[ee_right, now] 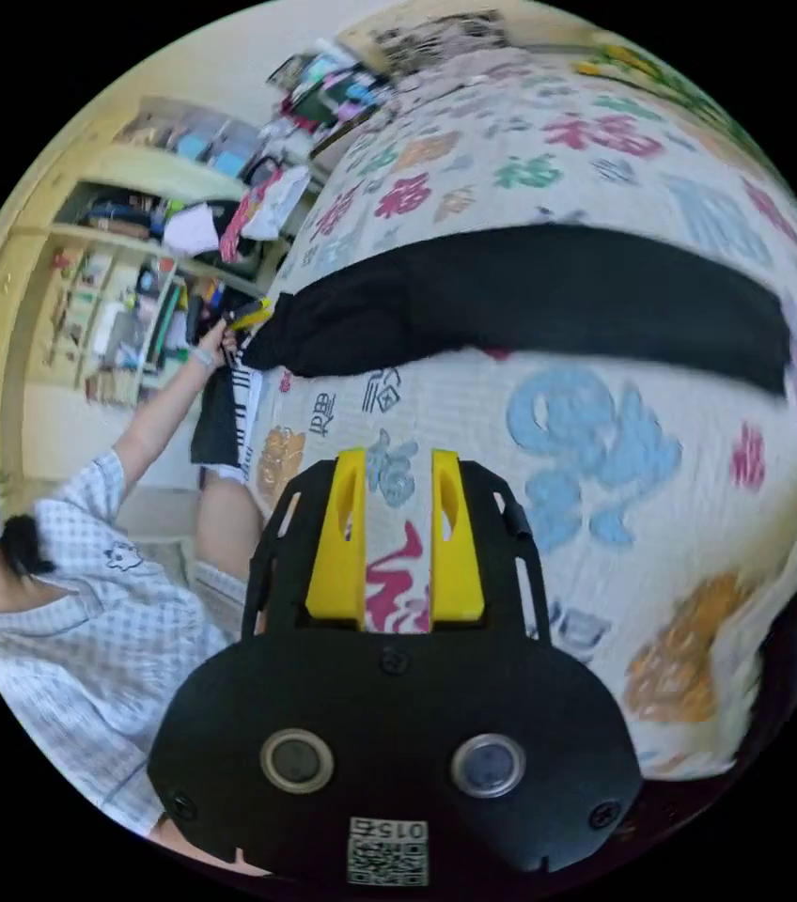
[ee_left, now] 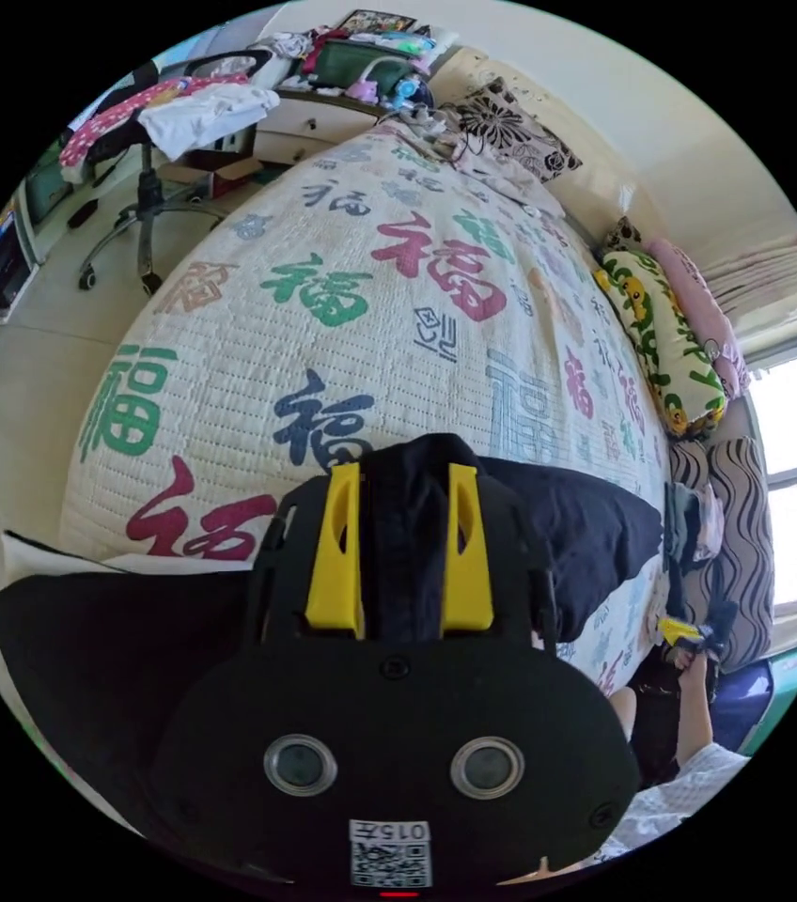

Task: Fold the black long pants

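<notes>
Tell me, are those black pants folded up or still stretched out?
Stretched out: the black pants lie as one long band across the bedspread, one end pinched in the left tool.

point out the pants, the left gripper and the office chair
pants (ee_right: 586, 291): right gripper view, middle of the long black strip lying across the bed
left gripper (ee_left: 405, 554): left gripper view, between its yellow jaws, black cloth there
office chair (ee_left: 147, 202): left gripper view, its centre post

The location was a home bedroom: a bed (ee_left: 342, 310) with a printed quilt, pillows (ee_left: 666, 348) against the wall, a swivel chair (ee_left: 149, 202), and cluttered shelves (ee_right: 126, 282).
</notes>
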`<state>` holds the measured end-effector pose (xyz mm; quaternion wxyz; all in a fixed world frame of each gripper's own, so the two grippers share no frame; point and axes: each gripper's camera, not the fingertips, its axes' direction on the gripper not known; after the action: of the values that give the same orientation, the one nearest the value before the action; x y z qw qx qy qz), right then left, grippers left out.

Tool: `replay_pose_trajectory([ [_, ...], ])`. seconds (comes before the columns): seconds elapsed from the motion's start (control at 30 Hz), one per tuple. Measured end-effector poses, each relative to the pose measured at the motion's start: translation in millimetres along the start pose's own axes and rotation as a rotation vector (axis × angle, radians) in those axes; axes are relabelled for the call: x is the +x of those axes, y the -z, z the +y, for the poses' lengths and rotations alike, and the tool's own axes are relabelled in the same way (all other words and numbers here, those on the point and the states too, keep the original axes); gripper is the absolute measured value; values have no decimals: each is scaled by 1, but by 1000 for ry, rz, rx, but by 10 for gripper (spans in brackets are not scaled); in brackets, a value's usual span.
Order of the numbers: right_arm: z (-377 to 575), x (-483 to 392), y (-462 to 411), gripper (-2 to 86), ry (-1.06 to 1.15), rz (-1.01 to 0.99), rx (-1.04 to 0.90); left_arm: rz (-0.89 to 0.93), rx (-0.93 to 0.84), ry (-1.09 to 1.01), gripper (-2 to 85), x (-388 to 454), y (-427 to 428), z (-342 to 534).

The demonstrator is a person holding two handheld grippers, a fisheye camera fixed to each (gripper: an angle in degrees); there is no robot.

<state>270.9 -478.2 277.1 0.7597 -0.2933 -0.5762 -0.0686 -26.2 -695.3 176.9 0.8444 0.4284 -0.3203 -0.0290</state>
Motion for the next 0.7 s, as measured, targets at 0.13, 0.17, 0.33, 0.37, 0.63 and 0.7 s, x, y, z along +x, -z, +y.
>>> replay_pose_trajectory([
  [0.13,-105,-25,-53,106,168,230,-89,30,-21,21,75,-8,-7,2],
  [0.17,-130,-20,-62,106,168,284,-104,31,-26,12,56,-10,-6,3],
  [0.33,-199,25,-78,103,90,434,-157,63,6,-70,10,-16,14,10],
  [0.37,-208,36,-82,102,73,453,-172,98,39,-100,6,-18,25,16],
  [0.63,-206,43,-94,4,184,410,-287,384,231,-306,-3,-30,127,107],
  [0.7,-189,35,-82,-1,233,390,-278,415,236,-324,-4,-39,144,136],
])
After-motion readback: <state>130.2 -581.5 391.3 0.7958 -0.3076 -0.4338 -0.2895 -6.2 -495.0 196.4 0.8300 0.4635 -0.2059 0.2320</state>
